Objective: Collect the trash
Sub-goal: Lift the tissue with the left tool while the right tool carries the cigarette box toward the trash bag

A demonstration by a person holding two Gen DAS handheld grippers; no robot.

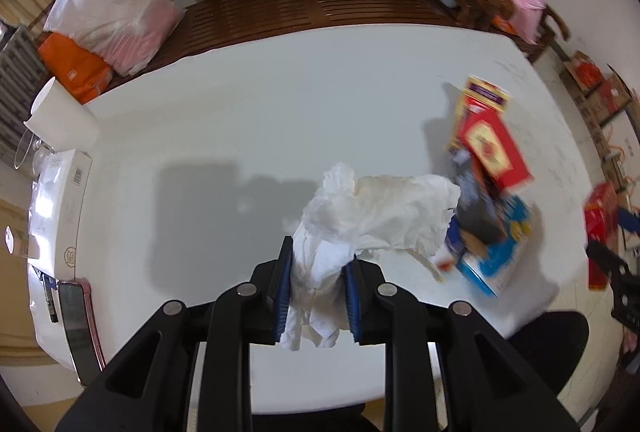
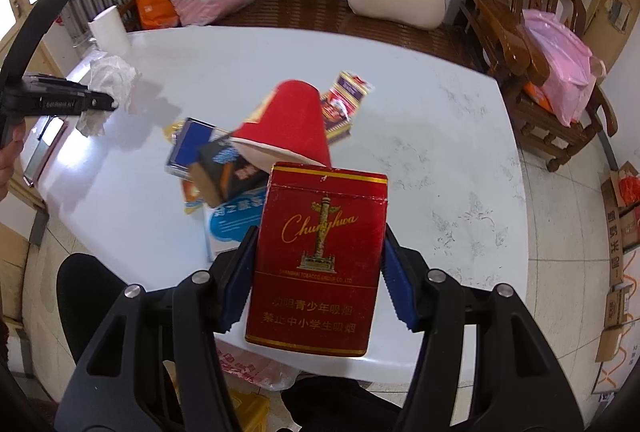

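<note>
My left gripper (image 1: 316,264) is shut on a crumpled white tissue (image 1: 360,220) and holds it above the white table (image 1: 240,104). My right gripper (image 2: 316,264) is shut on a red Chunghwa cigarette pack (image 2: 320,264), held upright over the table's near edge. Beyond it lies a trash pile: a tipped red paper cup (image 2: 296,124), a black box (image 2: 228,168), a blue box (image 2: 188,144) and a purple and red wrapper (image 2: 344,100). The left gripper with the tissue (image 2: 108,84) shows at the left of the right wrist view. The pile (image 1: 488,184) is blurred in the left wrist view.
A white paper cup (image 1: 60,116), a white carton (image 1: 60,208) and a phone (image 1: 76,320) sit along the table's left edge. A wooden bench (image 2: 320,8) behind holds a cushion and plastic bags. A black chair (image 2: 88,296) stands at the near side. Cardboard boxes (image 2: 620,216) stand on the floor at right.
</note>
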